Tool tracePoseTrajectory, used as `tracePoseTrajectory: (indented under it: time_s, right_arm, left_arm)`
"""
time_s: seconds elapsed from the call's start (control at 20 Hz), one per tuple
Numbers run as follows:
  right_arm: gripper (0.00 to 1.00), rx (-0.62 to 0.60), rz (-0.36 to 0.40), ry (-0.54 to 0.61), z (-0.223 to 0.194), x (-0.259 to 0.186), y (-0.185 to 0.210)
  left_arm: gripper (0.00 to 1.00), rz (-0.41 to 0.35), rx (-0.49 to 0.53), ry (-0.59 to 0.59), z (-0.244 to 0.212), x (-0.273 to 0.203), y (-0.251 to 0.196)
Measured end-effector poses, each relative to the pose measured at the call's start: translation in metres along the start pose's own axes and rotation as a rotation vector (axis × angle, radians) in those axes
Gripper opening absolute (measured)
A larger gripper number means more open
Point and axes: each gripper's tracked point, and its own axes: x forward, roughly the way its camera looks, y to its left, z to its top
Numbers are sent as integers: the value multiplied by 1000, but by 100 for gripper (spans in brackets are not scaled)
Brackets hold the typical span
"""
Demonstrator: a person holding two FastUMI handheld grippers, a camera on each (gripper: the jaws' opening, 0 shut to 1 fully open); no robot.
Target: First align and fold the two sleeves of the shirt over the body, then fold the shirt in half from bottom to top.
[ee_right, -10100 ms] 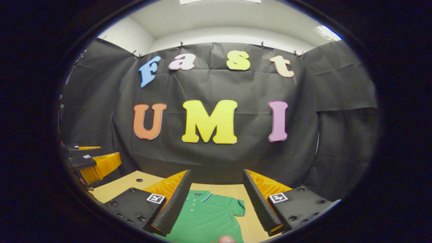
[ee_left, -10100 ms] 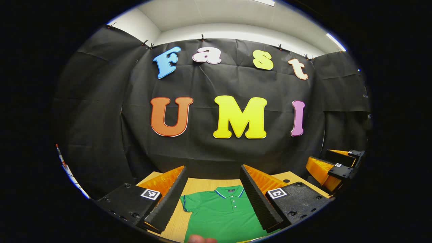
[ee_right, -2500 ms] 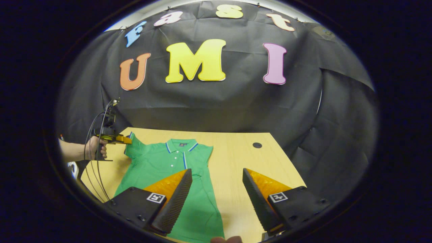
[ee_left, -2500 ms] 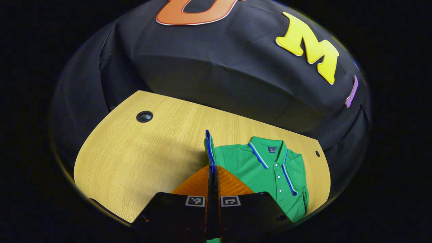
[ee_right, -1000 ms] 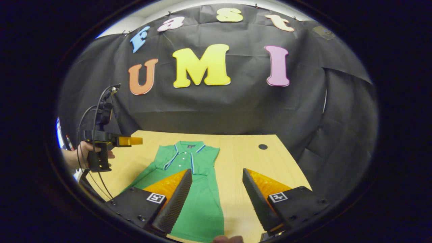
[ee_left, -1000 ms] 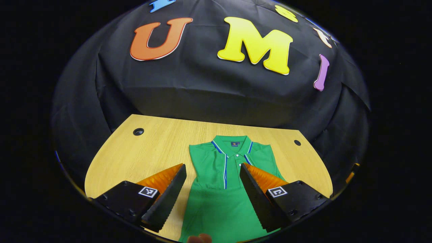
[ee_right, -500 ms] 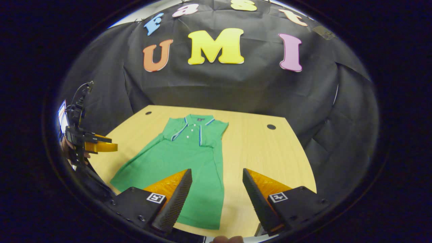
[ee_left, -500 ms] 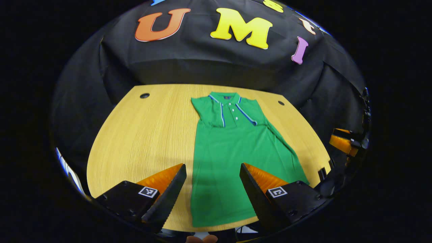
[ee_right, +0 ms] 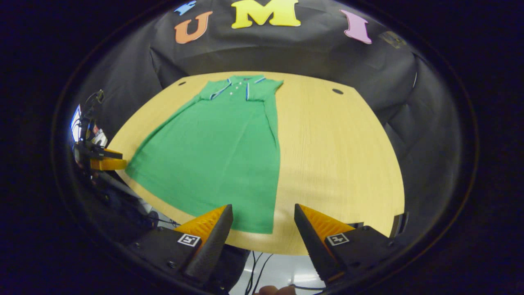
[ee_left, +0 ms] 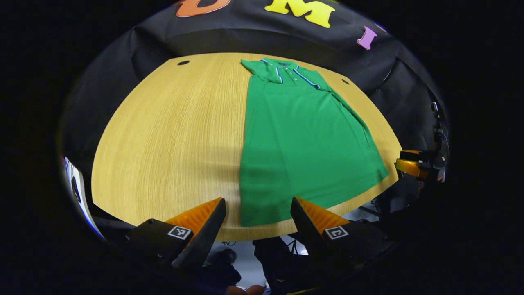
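The green polo shirt [ee_left: 303,139] is lying flat on the wooden counter [ee_left: 172,135], collar toward the counter's far edge, both sleeves [ee_right: 268,88] folded in over the body. The left gripper [ee_left: 258,209] is hovering at the counter's near edge over the shirt's hem, fingers spread wide, gripping nothing. The right gripper [ee_right: 263,217] is hovering likewise at the hem's other corner, fingers wide apart and empty.

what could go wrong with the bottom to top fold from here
The green polo shirt has its hem right at the wooden table's near edge, so a low approach may hit the edge. Both the left gripper and right gripper, jaws open, sit near opposite hem corners; uneven lifting could skew the fold or loosen the folded sleeves.
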Motion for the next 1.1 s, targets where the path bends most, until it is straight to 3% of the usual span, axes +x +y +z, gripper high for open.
tracePoseTrajectory:
  time_s: [0.3,0.7,0.95,1.0,1.05,1.1]
  right_arm:
    - [95,-3,0,68,-22,26,10]
    - [96,-25,3,72,-23,34,13]
    - [92,-42,21,61,-23,33,16]
    - [85,-55,38,60,-22,34,20]
    - [65,-68,63,65,-22,33,27]
    - [46,-77,86,73,-24,32,35]
  left_arm:
    - [100,19,43,14,-16,19,-1]
    - [100,88,186,-6,-19,27,-4]
    - [100,97,166,-11,-17,28,-6]
    - [100,96,156,-17,-16,29,-6]
    - [100,94,143,-24,-15,29,-6]
    - [82,81,142,-30,-14,28,-8]
